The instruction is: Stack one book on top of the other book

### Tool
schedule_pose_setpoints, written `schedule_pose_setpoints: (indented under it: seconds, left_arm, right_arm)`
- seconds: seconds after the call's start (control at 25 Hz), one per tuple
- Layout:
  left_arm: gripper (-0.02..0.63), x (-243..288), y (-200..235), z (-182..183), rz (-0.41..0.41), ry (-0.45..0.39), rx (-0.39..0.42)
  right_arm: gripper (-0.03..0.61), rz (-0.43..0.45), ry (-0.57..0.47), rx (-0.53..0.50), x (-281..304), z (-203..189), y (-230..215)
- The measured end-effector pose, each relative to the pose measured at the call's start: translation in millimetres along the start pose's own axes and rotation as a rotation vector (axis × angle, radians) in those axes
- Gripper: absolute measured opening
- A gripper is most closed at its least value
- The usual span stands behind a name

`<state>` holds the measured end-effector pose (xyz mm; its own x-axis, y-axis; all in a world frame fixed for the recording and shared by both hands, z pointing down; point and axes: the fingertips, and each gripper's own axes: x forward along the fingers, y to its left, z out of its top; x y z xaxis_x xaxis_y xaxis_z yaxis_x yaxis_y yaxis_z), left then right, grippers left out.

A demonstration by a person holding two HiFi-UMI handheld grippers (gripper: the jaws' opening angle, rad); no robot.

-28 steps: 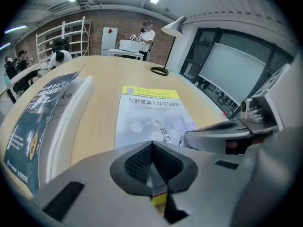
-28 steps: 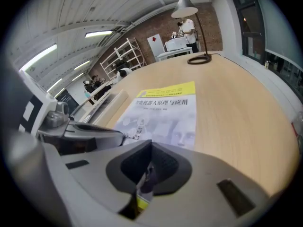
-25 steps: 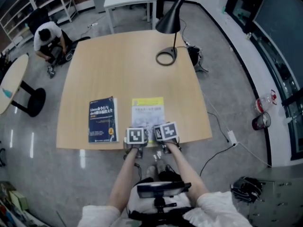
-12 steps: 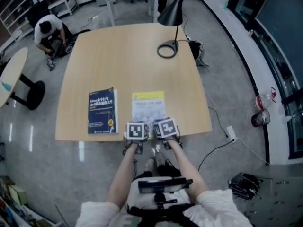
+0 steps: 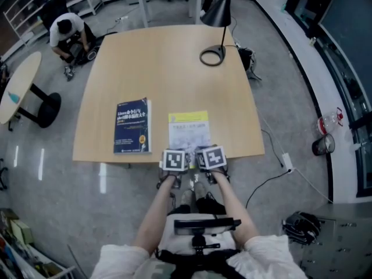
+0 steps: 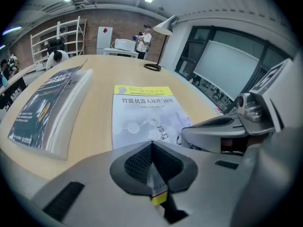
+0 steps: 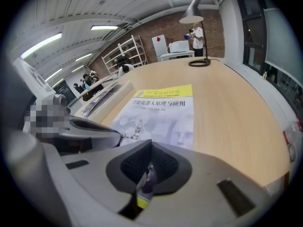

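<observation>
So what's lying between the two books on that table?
Nothing. The head view shows only a bare strip of wooden table between the blue book and the yellow-and-white book.

Top of lamp (image 5: 216, 15) cut off, near edge of pale book (image 5: 188, 131) hidden

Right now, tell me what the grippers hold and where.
The left gripper and right gripper both pinch the white book by its near edge.
</observation>
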<state>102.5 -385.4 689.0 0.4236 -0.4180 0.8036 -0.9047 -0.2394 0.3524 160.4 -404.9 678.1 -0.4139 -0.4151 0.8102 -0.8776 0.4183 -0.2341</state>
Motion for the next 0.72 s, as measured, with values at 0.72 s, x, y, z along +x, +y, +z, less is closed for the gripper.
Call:
schedule_pose_setpoints:
  seconds: [0.72]
  left_arm:
    - [0.012, -19, 12, -24, 0.147, -0.061, 0.006]
  right_arm:
    - [-0.003, 0.096, -0.026, 0.007, -15, -28, 13]
